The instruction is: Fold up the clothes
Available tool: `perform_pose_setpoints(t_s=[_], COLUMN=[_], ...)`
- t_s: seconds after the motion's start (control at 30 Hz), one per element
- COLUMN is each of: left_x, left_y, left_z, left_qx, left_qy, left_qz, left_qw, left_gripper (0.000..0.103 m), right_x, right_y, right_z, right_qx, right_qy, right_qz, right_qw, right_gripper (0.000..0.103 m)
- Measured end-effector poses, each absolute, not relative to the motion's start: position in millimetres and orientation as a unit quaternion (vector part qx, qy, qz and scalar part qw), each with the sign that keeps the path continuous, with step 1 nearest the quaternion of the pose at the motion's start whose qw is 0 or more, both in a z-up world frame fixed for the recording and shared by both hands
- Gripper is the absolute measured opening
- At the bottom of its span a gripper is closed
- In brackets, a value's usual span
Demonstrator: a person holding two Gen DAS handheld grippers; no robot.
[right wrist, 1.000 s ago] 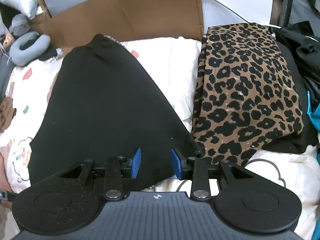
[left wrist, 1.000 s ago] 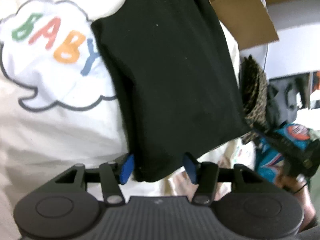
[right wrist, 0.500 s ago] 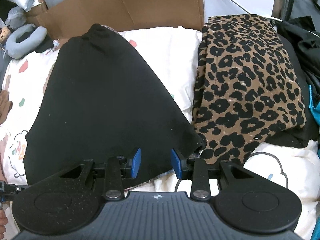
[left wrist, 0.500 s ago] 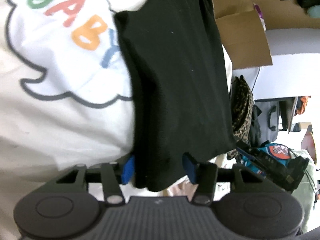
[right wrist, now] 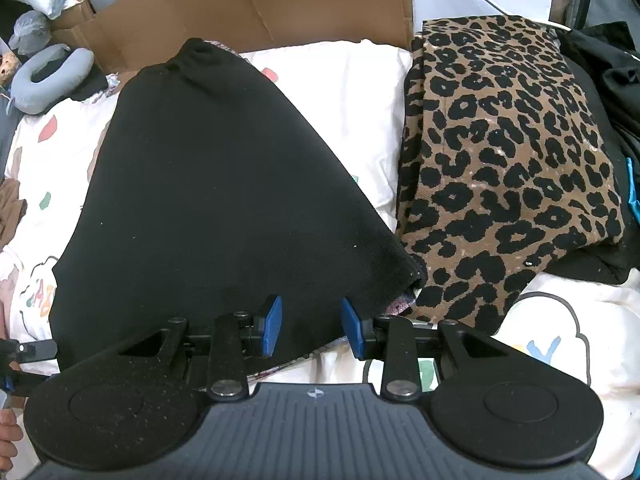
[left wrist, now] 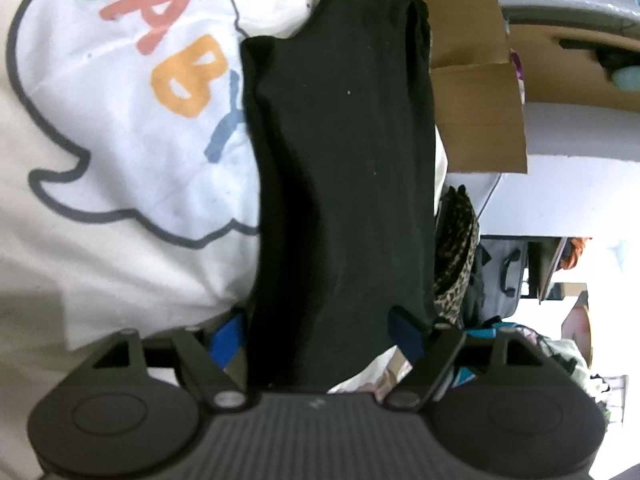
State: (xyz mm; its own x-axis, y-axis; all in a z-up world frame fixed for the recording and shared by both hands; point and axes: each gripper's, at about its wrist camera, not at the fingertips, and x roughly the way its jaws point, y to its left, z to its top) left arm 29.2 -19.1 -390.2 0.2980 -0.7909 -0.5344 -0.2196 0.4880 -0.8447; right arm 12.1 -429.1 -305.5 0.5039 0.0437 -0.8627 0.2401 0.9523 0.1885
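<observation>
Black garment (left wrist: 344, 184) | left fingers (left wrist: 404, 334) just widened, astride hem | right fingers (right wrist: 272, 324) apart, unclamped

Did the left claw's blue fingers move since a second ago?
Yes. The left gripper has just been opening: its blue fingers now stand wider apart, clear of the black garment's edges. The cloth lies loose between them.

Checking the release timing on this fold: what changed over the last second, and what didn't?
The left gripper has just been opening: its blue pads now stand clear of the black garment that still lies between them, so the cloth is let go. Its view also tipped closer to the BABY-print sheet. The right gripper kept its place and gap at the garment's hem; the leopard-print garment did not move.
</observation>
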Motion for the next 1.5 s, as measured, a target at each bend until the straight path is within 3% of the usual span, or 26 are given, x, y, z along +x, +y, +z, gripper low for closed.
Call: perform_pose_setpoints(t_s=[0.13,0.77,1.0,1.23,1.5], left_x=[32,33,23,10,9], left_y=[-20,-26,-31,-21,-10], left_z=[-388,-404,-421,-424,-405], left_qx=[-0.465,-0.480,-0.529,-0.521,-0.473], left_qy=[0.552,0.564,0.555,0.565,0.583], left_qz=[-0.234,-0.266,-0.255,-0.248,-0.232], left_qw=[0.651,0.617,0.590,0.590,0.619], left_gripper=[0.069,0.068,0.045,0.012,0.008], right_x=[13,19,21,21,17], right_y=[-427,-424,-423,-433,-448], right_z=[-306,-312,-314,-315,-319], right_qx=[0.145,0.133,0.131,0.145,0.161], right_qy=[0.494,0.502,0.501,0.487,0.467], right_qz=[-0.054,-0.049,-0.042,-0.053,-0.072], right_qw=[0.856,0.853,0.855,0.860,0.867], right_gripper=[0.040,0.040,0.040,0.040,0.040])
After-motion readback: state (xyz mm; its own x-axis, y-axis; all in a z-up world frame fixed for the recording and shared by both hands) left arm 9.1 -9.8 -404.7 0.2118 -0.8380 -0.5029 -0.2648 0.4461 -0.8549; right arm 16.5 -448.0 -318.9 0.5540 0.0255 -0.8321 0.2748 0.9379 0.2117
